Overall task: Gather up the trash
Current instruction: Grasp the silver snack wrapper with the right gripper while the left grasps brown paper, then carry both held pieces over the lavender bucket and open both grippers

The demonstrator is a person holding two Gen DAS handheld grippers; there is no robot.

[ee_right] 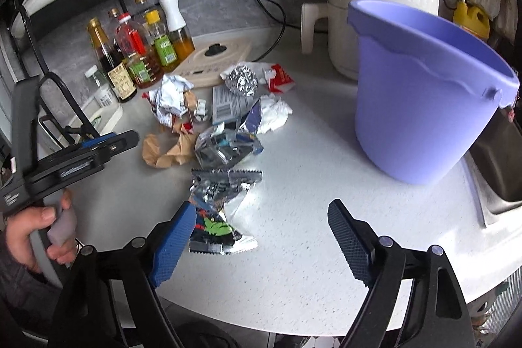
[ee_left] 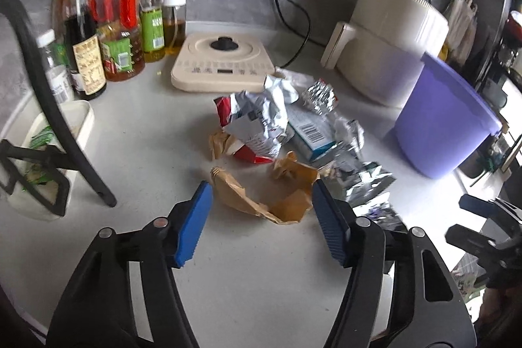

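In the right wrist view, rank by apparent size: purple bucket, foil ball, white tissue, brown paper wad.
1. purple bucket, by far, though it sits near the camera.
2. brown paper wad.
3. white tissue and foil ball look alike; I cannot rank them.

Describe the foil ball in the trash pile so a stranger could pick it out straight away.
Start at the purple bucket on the white counter, then look left to the litter heap in front of the beige cooktop. At the heap's back edge, nearest the cooktop, sits the foil ball. It alone is scrunched into a round, glittering lump; its neighbours are flattened wrappers, brown paper and white tissue.
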